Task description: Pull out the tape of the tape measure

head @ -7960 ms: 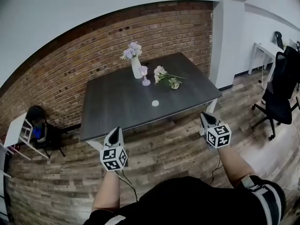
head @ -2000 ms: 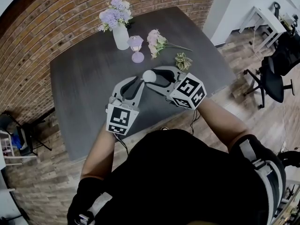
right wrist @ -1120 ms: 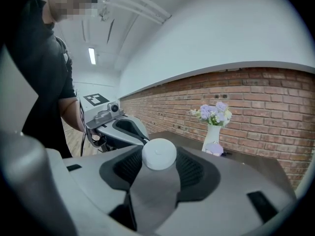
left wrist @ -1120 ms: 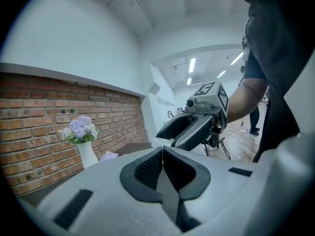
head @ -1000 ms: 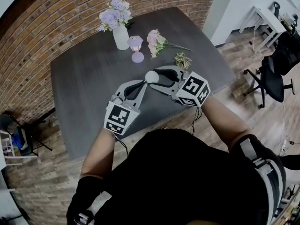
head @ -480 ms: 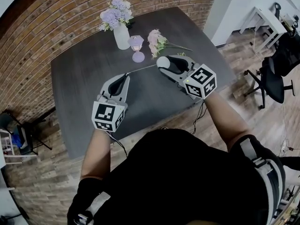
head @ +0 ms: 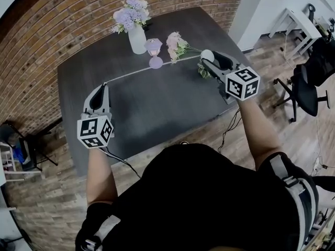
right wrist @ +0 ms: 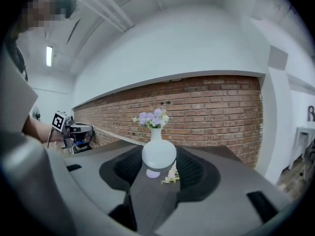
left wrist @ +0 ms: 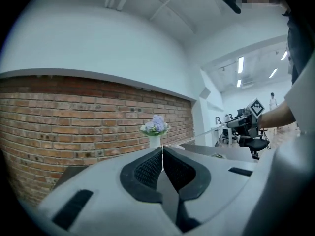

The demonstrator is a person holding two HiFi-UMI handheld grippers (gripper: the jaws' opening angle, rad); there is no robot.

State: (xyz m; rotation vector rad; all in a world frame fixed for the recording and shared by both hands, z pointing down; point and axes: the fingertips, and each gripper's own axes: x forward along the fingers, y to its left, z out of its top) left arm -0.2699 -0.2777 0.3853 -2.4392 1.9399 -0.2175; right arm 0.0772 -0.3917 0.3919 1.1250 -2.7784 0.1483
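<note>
Wall (head: 42,51): brick, runs along the table's far side.
Table (head: 157,103): dark top, set at an angle to the wall, wood floor round it.
Left gripper (head: 101,87): over the table's left part, marker cube toward the person. Jaws closed, with the tape's end pinched edge-on between the pads.
Tape (head: 131,75): pulled out. A thin pale line runs straight from the left gripper to the tape measure and passes just in front of the ornament and flowers.
Vase (head: 137,38): white, upright, purple blooms, near the table's far edge.
Ornament (head: 155,48): small, purple, upright, just right of the vase.
Flowers (head: 174,42): pink bunch lying flat, right of the ornament, stem pointing right.
Sprig (head: 201,71): green, on the table, partly hidden by the right gripper.
Tape measure (head: 207,54): round white case, held over the table's right part, well apart from the left gripper.
Right gripper (head: 209,57): jaws spread wide and clamped on the tape measure, a pad on each side of the case.
Chair (head: 309,88): black office chair on the floor, far right, well apart from the table.
</note>
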